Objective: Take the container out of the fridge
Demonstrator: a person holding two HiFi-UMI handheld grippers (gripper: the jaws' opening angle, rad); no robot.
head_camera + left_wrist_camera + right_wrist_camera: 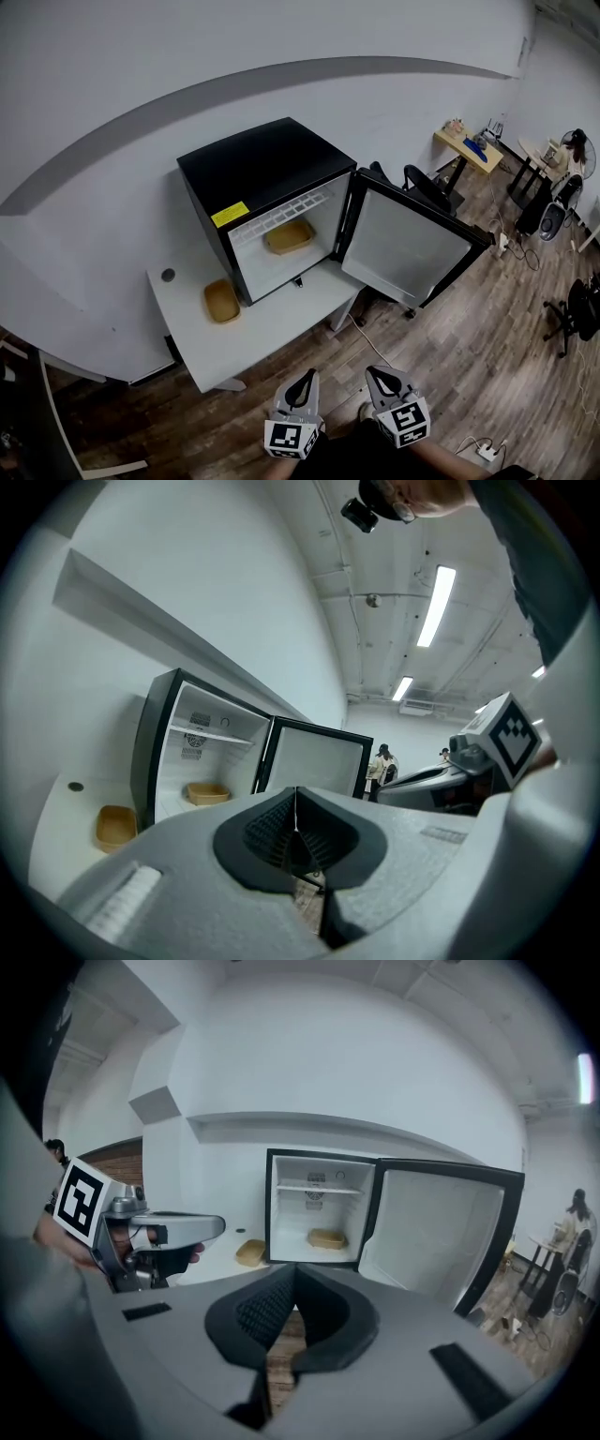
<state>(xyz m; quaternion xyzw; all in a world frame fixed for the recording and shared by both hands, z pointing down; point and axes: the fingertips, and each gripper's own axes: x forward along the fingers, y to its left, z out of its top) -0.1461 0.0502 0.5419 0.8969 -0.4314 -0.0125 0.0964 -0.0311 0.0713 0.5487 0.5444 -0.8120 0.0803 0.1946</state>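
Left gripper [307, 377] and right gripper [375, 373] closed, empty. Container [289, 236] in fridge [262, 164] judged light, stiff; pinch at near rim.

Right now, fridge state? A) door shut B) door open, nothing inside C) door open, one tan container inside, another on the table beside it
C: the fridge door stands open, one tan container sits inside the fridge, and a second container lies on the table left of it.
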